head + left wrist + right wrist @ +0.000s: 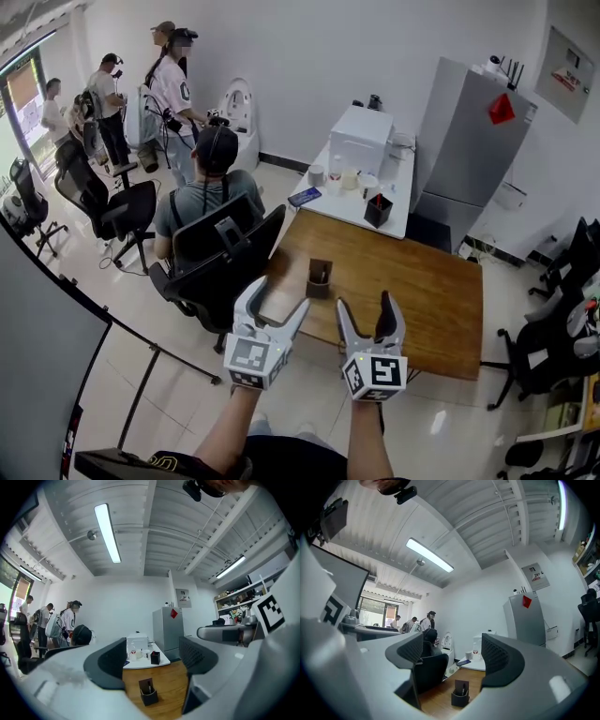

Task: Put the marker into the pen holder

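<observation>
Left gripper: held level in the air on the near side of the wooden table. Its fingers stand wide apart with nothing between them.
Right gripper: just beside the left one, at much the same height. Its fingers are spread wide and hold nothing.
Pen holder: dark and open-topped, upright on the wooden table close to its left edge, toward the near left corner. Both gripper views show it through the gap between the fingers, well apart from the tips.
Marker: already standing in the pen holder, thin and dark, leaning a little.
Table edges: from the head view, the near edge runs just beyond the fingertips. The far edge butts against a white table that carries cups and a black box.
Left side: a seated person in a black office chair sits hard against the table's left edge, close to the pen holder.
Right side: more black chairs crowd the floor past the right edge.
Far right: a grey fridge stands by the wall.
Open room: pale floor lies free on the near side, under the grippers and out to the near left.
</observation>
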